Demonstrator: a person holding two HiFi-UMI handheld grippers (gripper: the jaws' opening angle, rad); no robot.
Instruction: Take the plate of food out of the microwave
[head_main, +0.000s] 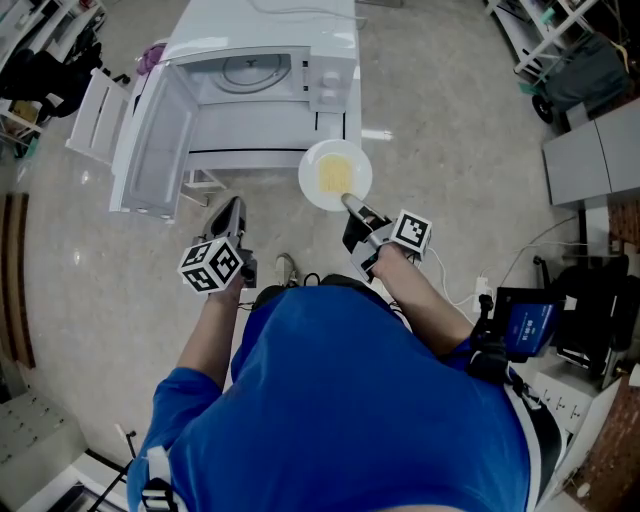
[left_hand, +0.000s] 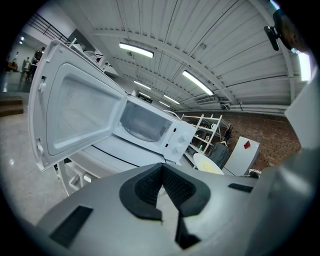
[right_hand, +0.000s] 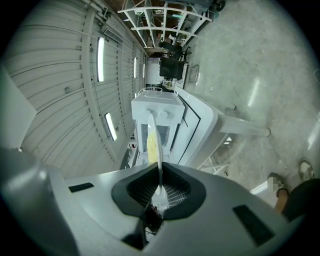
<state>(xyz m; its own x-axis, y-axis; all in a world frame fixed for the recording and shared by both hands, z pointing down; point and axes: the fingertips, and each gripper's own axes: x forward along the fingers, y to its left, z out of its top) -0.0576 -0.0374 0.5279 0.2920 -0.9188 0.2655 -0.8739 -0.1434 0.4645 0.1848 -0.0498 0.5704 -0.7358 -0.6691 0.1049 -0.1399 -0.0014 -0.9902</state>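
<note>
Right gripper (right_hand: 159, 172): jaws pinching the near rim of the plate (head_main: 312, 165), which runs out edge-on from the pads.
Plate: white, outside the cavity, in the air just ahead of right gripper, by the microwave's (head_main: 250, 90) control-panel corner.
Food (head_main: 334, 177): yellow, mid-plate.
Left gripper (left_hand: 161, 167): jaws pressed together on nothing, left of plate, apart from it.
Microwave: white, door (head_main: 150, 140) swung wide to the left, glass turntable (head_main: 248, 72) visible inside.
</note>
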